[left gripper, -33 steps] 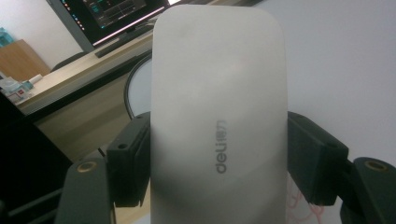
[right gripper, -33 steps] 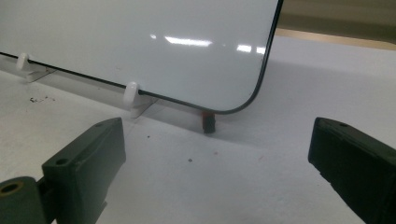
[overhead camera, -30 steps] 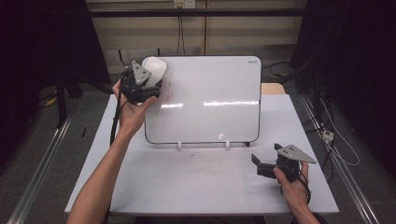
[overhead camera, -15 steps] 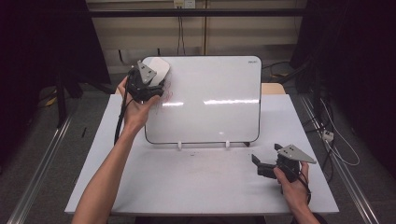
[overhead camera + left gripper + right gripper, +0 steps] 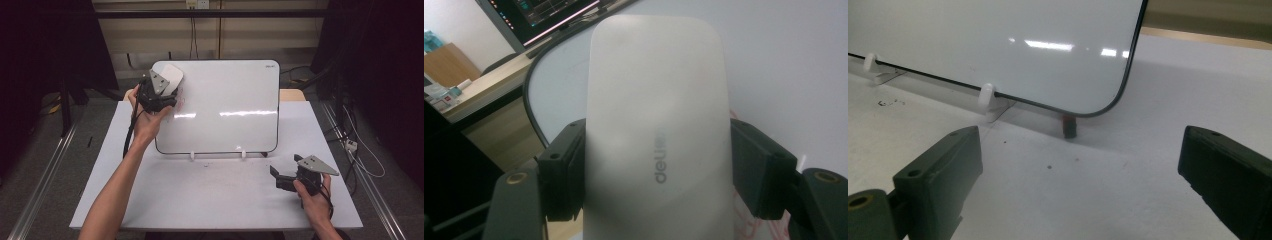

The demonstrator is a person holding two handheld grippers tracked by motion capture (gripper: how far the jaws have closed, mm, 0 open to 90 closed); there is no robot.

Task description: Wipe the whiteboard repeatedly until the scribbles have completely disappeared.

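White eraser (image 5: pixel 171 76), clamped in the left tongs (image 5: pixel 167 95), has slid from the whiteboard's (image 5: pixel 225 100) left edge up to its top-left corner, so wiping seems underway, while the right tongs (image 5: pixel 280 178) gape empty over the surface (image 5: pixel 210 195).

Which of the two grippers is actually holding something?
The left gripper, raised at the whiteboard's upper left corner: its jaws clamp a white eraser. The right gripper rests low on the table, jaws open, nothing between them.
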